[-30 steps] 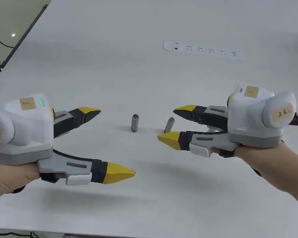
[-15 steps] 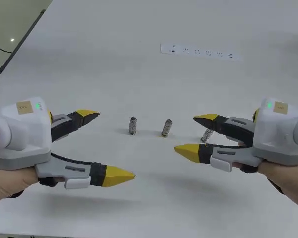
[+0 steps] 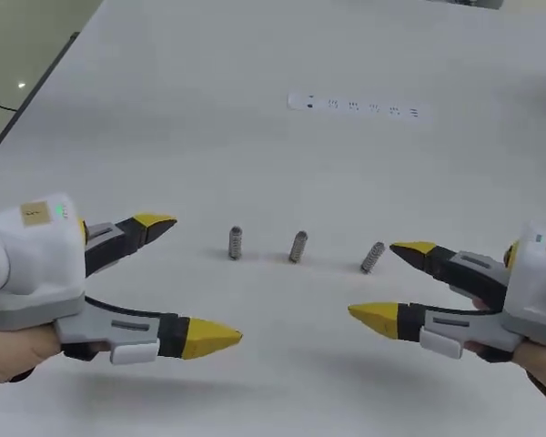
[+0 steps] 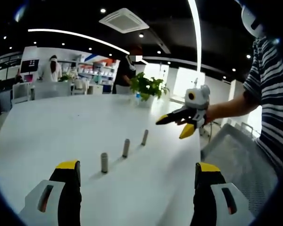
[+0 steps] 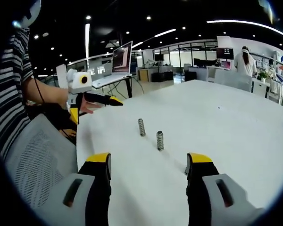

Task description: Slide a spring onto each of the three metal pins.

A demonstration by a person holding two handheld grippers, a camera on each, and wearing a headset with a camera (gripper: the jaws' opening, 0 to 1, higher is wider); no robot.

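Three pins stand in a row on the table (image 3: 255,137): left pin (image 3: 235,242), middle pin (image 3: 298,246), right pin (image 3: 372,257), each apparently wearing one spring (image 5: 160,140); none left, so the task looks complete; left gripper (image 3: 202,279) and right gripper (image 3: 374,280) hover nearer, jaws spread, empty; one power strip (image 3: 352,106) lies far.

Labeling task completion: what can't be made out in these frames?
- Pins: in the head view the left spring, middle spring and right spring are too small, and their coils cover whatever is inside.
- Left gripper view: springs blurred, coils unresolved.
- Right gripper: body cut by the head view's right edge.
- Power strip: switch state too small.
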